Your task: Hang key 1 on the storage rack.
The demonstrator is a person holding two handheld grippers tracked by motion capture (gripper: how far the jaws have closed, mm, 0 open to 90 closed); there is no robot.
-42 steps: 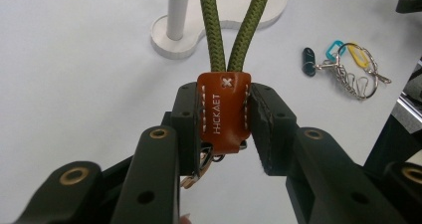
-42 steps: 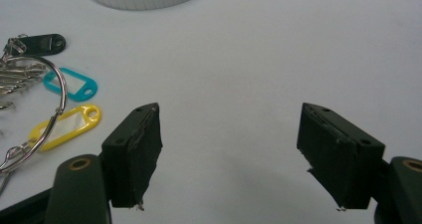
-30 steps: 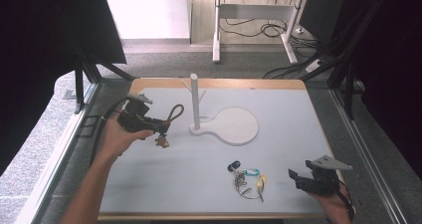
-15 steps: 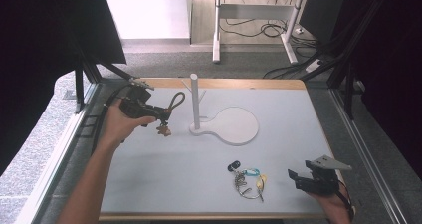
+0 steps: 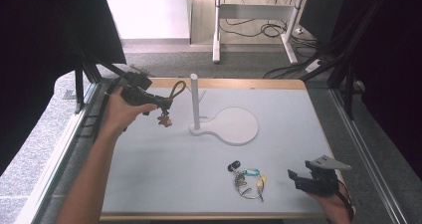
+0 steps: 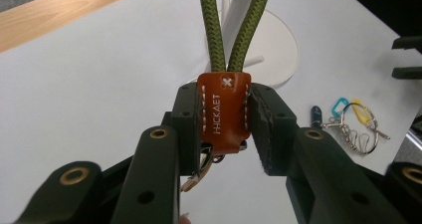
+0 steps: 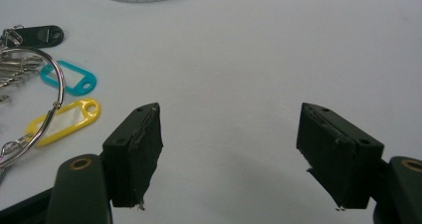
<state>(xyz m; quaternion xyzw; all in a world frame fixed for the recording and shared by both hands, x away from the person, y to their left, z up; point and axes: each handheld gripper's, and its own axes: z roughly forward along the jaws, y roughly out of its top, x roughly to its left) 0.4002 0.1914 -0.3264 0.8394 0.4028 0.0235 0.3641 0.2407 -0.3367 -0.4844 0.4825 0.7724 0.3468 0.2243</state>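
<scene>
Your left gripper (image 5: 160, 103) is clamped on the leather tab (image 6: 224, 110) of the green rope loop (image 5: 177, 90), held up just beside the white post (image 5: 195, 102), while your right gripper (image 7: 231, 149) rests unclenched; misjudge the approach and the loop could knock the stand over.

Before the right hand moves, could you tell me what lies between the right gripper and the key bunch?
Bare table in the high view separates the right gripper from the key bunch.
</scene>
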